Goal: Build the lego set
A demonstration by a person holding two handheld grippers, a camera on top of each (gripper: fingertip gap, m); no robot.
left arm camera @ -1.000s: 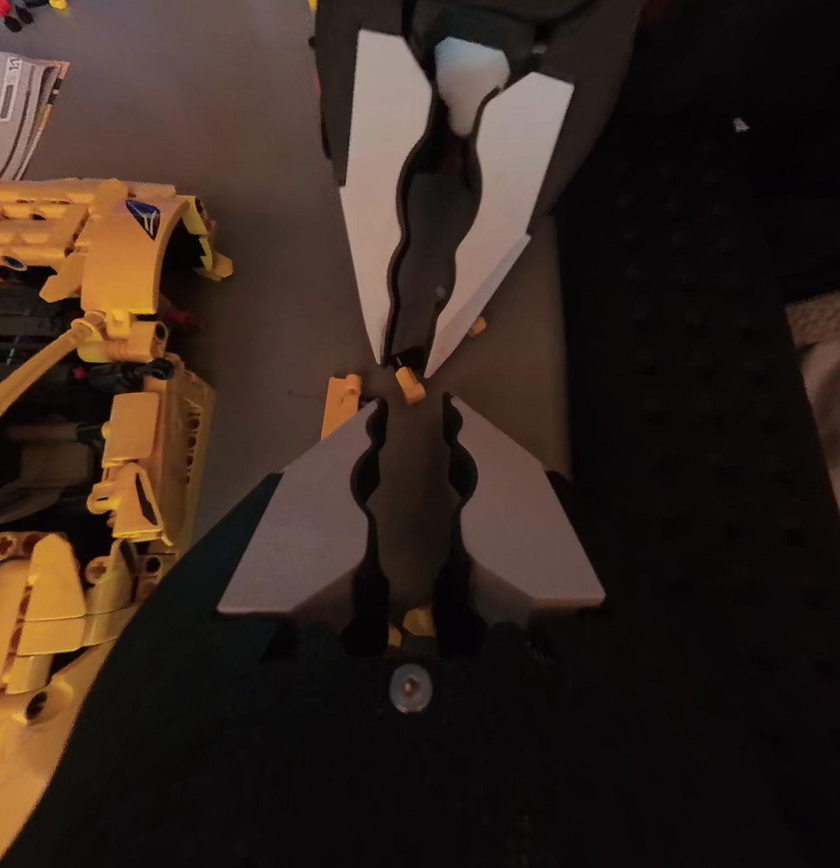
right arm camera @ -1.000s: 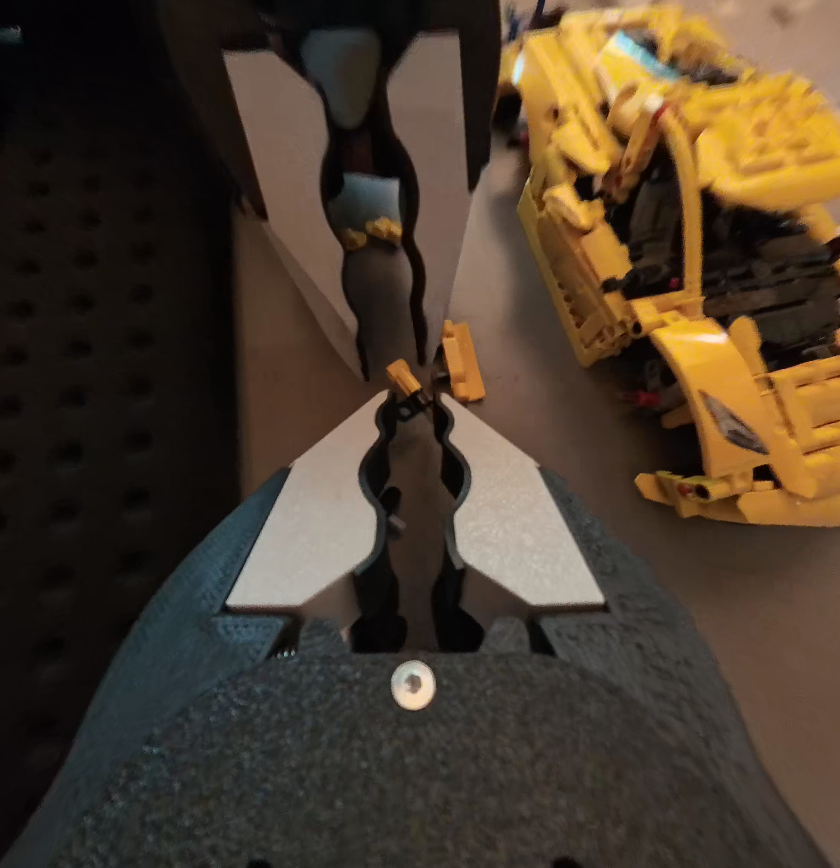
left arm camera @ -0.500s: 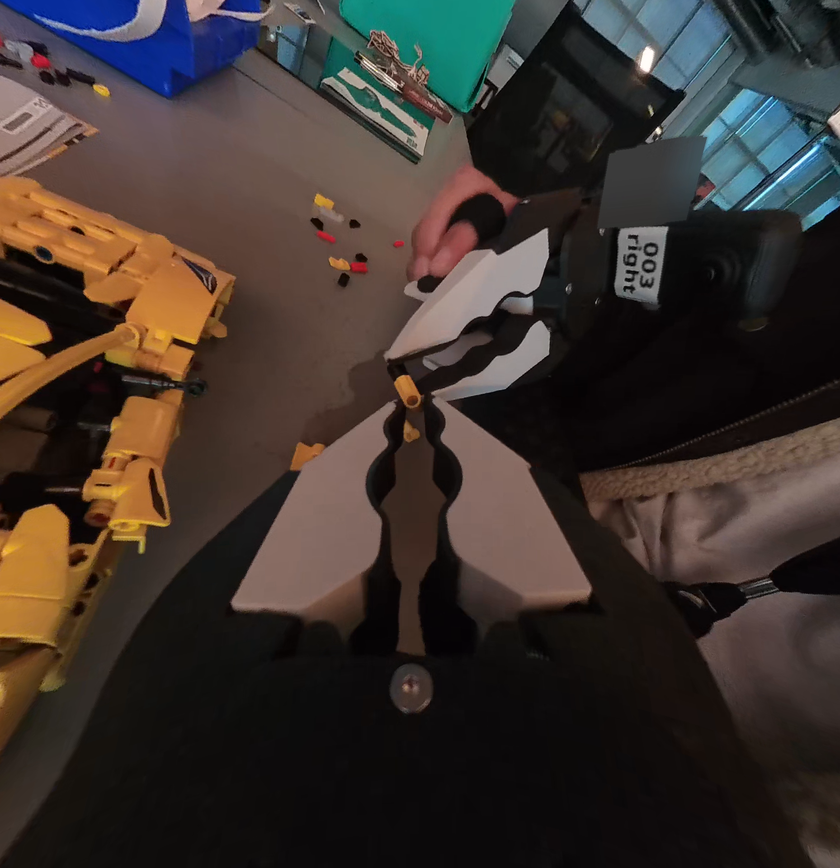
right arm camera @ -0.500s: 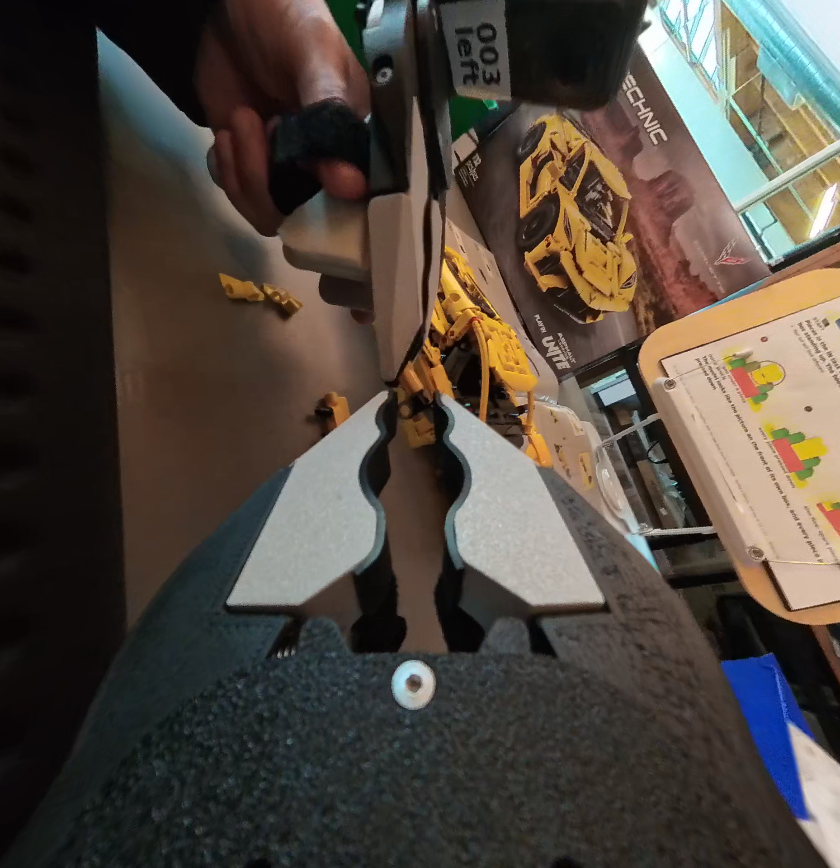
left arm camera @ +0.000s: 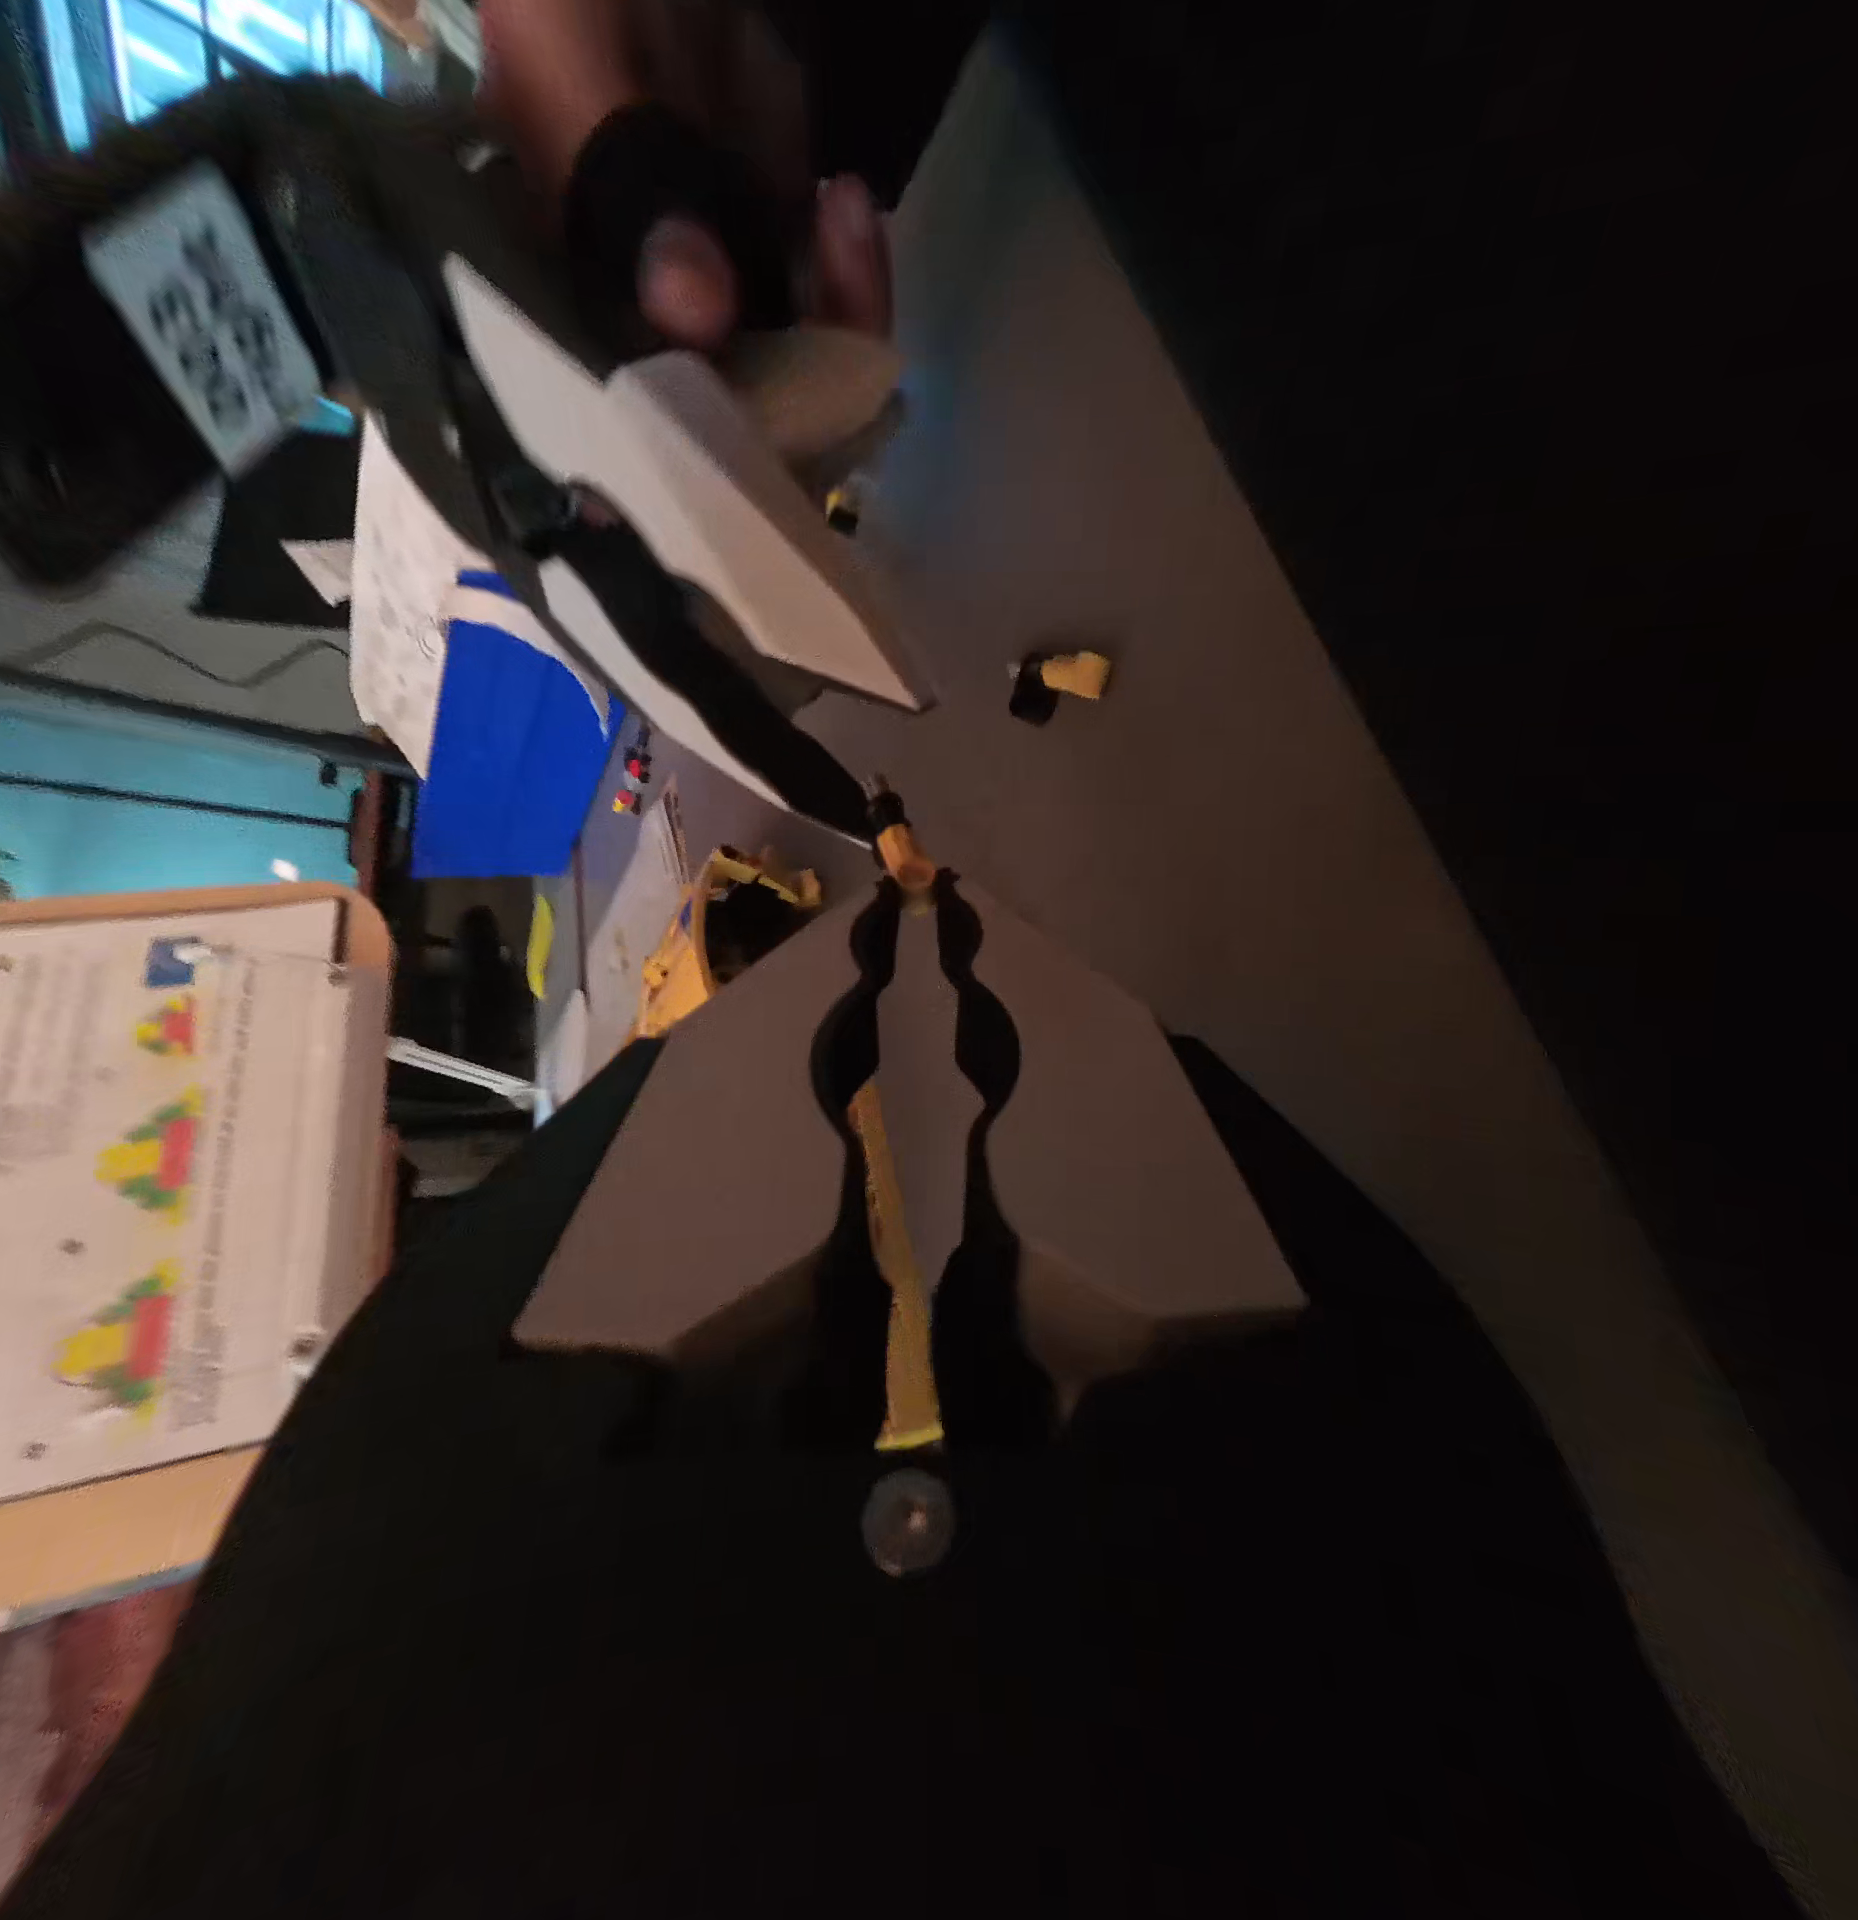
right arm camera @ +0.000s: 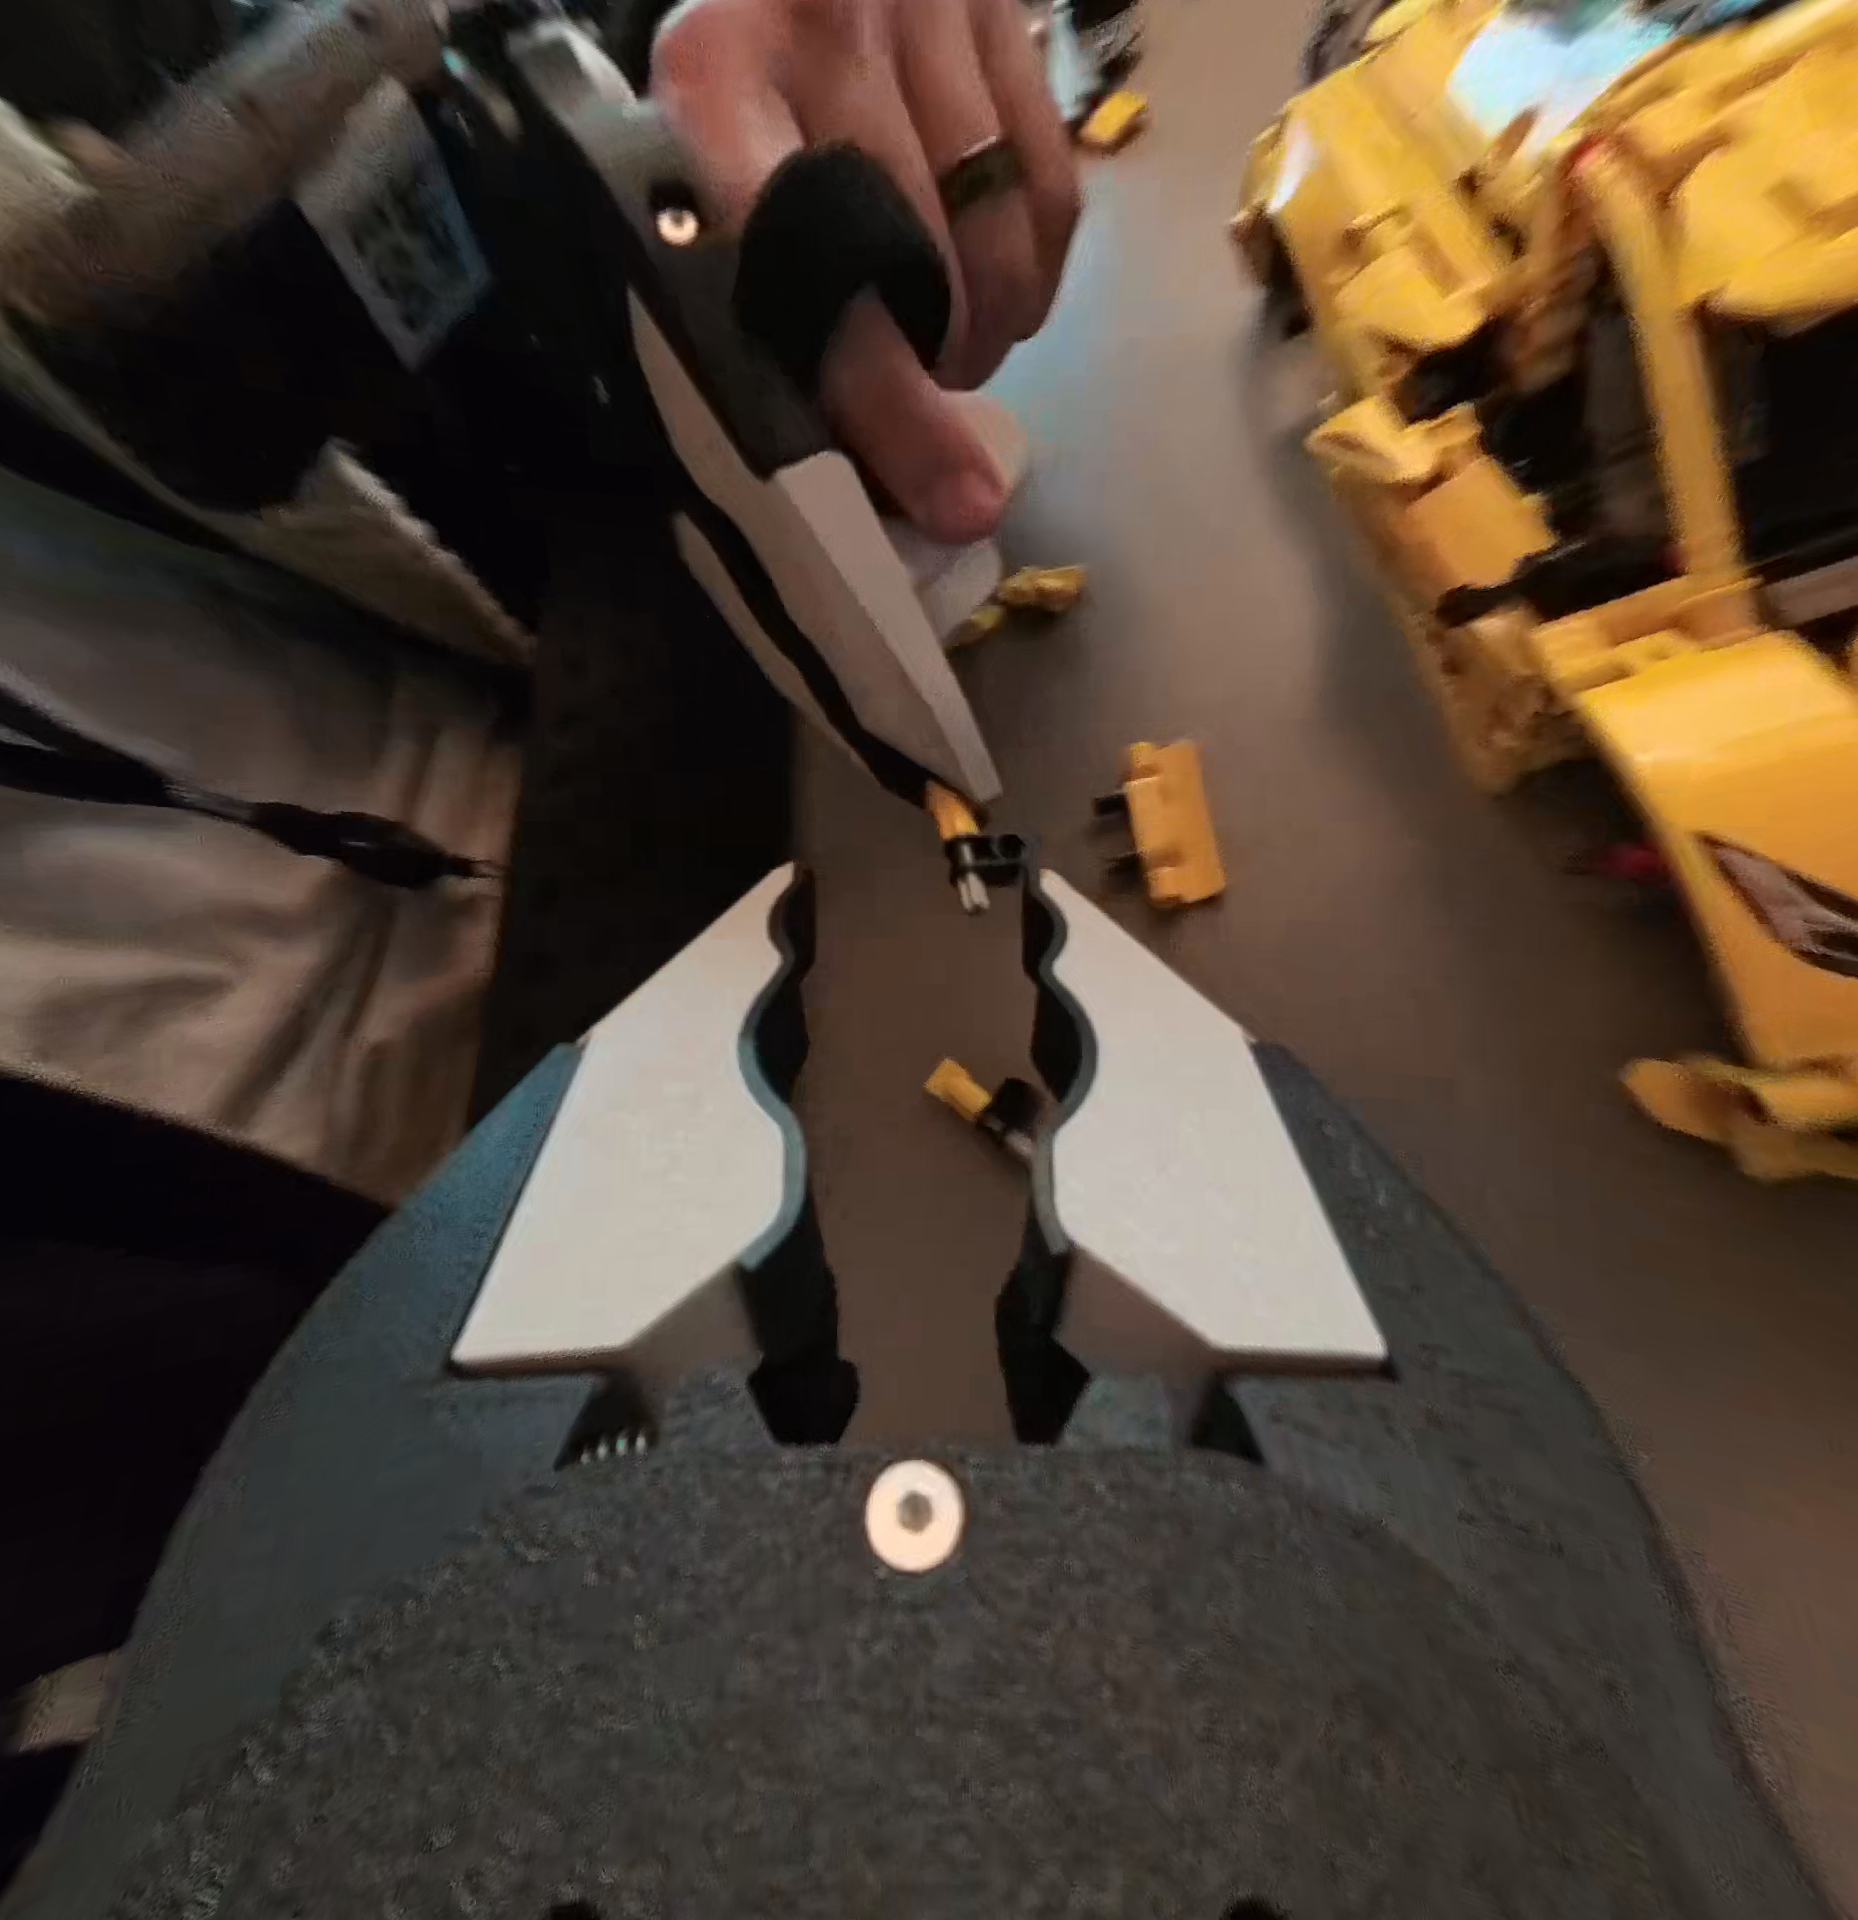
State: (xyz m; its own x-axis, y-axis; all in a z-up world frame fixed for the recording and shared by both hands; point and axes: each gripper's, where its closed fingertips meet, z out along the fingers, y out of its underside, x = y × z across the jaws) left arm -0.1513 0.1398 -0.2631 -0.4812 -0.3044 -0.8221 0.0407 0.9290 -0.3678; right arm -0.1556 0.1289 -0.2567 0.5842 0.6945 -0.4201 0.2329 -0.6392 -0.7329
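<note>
Grey tabletop (right arm camera: 904, 1164), dim and blurred, with the part-built yellow car model (right arm camera: 1631, 623) off to the right. We judge a small sub-assembly is in hand: the left gripper (left arm camera: 909, 904) pinches a yellow connector (left arm camera: 901, 847) above the table, black pin outward. The right gripper (right arm camera: 917, 878) is spread around that pin, so the next move likely needs a square, gentle closure on it.

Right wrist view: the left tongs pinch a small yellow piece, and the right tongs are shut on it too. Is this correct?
No. The right wrist view shows the right tongs open, not shut on it. The left tongs do pinch the small yellow piece.
</note>
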